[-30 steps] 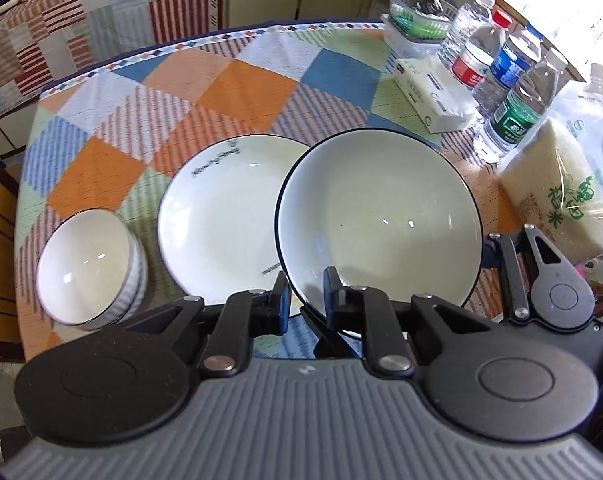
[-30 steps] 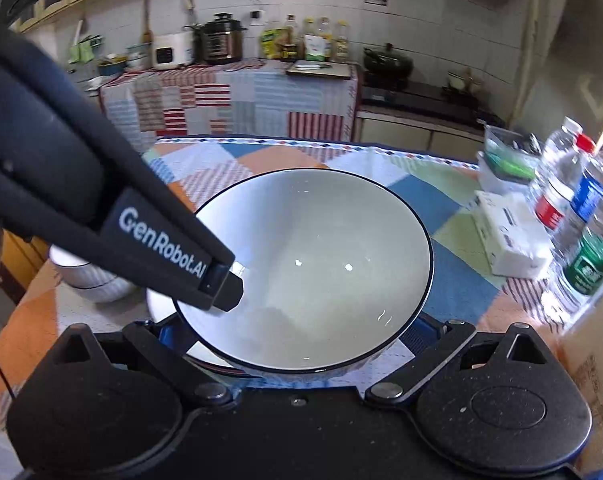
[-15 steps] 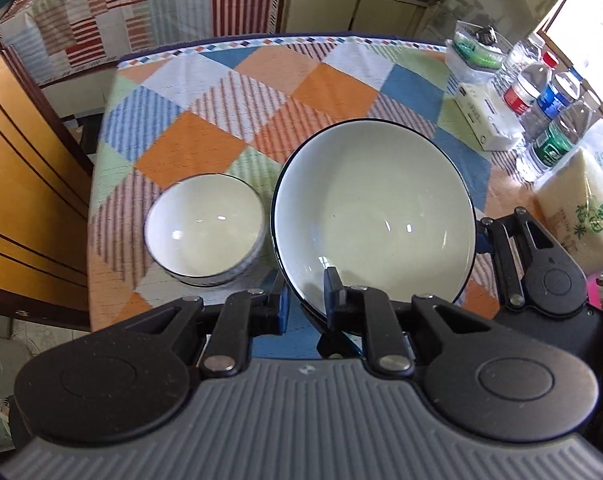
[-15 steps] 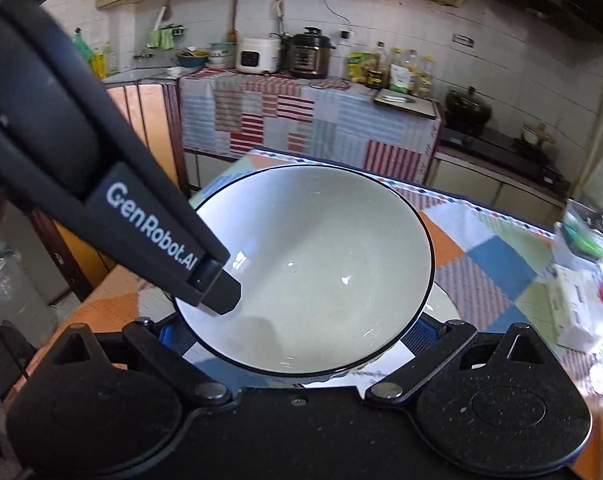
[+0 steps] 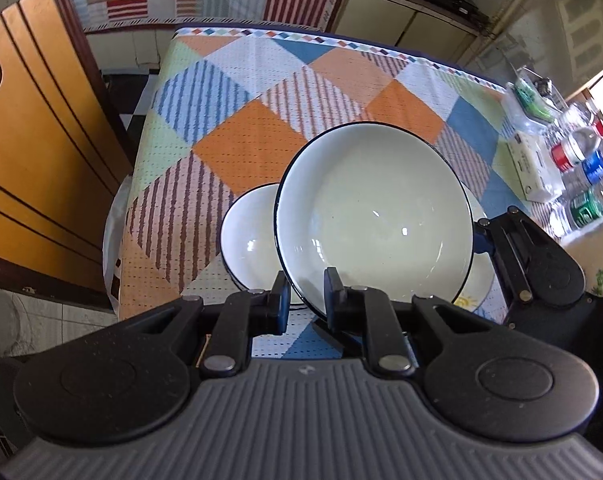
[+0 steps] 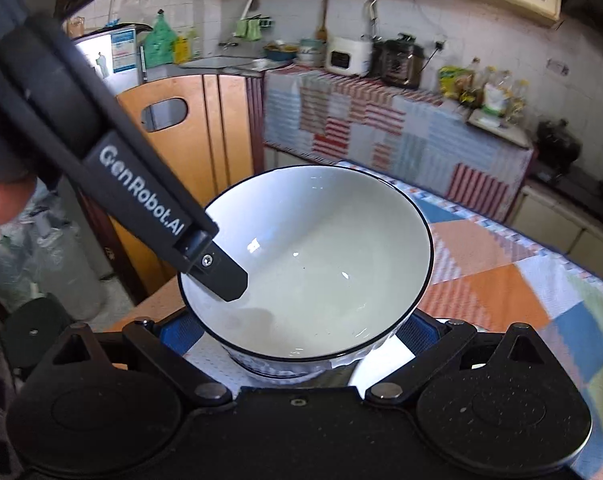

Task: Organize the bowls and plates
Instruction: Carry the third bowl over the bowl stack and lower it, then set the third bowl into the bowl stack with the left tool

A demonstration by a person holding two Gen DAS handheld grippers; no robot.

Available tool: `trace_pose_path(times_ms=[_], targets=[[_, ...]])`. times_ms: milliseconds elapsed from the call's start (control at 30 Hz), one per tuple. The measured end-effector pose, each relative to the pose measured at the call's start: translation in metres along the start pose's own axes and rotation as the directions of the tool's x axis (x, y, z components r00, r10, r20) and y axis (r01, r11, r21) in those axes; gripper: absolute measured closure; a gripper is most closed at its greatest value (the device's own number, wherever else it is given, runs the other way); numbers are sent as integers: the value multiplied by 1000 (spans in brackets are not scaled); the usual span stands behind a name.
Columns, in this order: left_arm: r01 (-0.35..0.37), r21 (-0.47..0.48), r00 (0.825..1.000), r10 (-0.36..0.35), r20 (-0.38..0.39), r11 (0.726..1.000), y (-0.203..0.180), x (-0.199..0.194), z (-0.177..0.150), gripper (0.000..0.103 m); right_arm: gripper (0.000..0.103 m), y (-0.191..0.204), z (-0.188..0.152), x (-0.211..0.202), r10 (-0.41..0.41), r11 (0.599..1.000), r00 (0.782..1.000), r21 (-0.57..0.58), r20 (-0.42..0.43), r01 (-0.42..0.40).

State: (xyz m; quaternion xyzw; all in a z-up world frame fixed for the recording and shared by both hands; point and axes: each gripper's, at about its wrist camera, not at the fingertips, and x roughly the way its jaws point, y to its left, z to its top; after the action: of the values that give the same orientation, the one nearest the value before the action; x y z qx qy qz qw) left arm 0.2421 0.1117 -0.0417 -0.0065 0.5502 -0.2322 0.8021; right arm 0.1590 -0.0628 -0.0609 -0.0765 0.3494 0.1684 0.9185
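A large white bowl with a dark rim [image 5: 375, 216] is held in the air over the table. My left gripper [image 5: 307, 296] is shut on its near rim. My right gripper [image 6: 297, 336] holds its base from the other side, fingers spread wide around it; the bowl also fills the right wrist view [image 6: 313, 264]. The left gripper's finger [image 6: 221, 276] reaches into the bowl there. Below the large bowl, a small white bowl [image 5: 249, 240] sits on the tablecloth, partly hidden. A flat plate [image 5: 475, 292] peeks out under the bowl's right side.
The checked tablecloth [image 5: 261, 112] covers the table. A wooden chair back [image 5: 41, 120] stands at the table's left edge. Water bottles [image 5: 581, 160], a white box [image 5: 533, 168] and a rice bag [image 5: 597, 248] crowd the right side.
The large bowl, held by both grippers, has moved left across the table, from over the flat plate to above the small bowl. Both grips are unchanged.
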Motion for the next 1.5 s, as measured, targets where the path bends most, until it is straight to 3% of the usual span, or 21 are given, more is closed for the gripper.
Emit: trace_pose_path(times_ms=[167, 300, 500, 900, 1167, 1367, 1500], targets=[[-28, -31, 1000, 28, -4, 999, 13, 13, 3, 88, 2, 0, 5, 19, 43, 998, 998, -44, -41, -45], [-44, -52, 998, 42, -36, 998, 20, 28, 3, 88, 2, 0, 6, 32, 74, 997, 994, -16, -81, -76], [-86, -40, 994, 83, -70, 995, 22, 47, 5, 87, 2, 4, 1, 47, 42, 999, 992, -17, -122, -44], [-155, -28, 986, 153, -64, 987, 17, 60, 8, 86, 2, 2, -1, 66, 4, 1000, 983, 16, -184, -1], [-120, -73, 990, 113, -89, 990, 28, 60, 6, 85, 2, 4, -1, 65, 1, 1000, 978, 17, -210, 2], [-97, -81, 994, 92, -61, 992, 30, 52, 4, 81, 1, 16, -4, 54, -54, 996, 986, -76, -159, 43], [-78, -67, 996, 75, -51, 995, 29, 48, 2, 77, 1, 15, -1, 45, -53, 998, 988, -51, -148, 46]])
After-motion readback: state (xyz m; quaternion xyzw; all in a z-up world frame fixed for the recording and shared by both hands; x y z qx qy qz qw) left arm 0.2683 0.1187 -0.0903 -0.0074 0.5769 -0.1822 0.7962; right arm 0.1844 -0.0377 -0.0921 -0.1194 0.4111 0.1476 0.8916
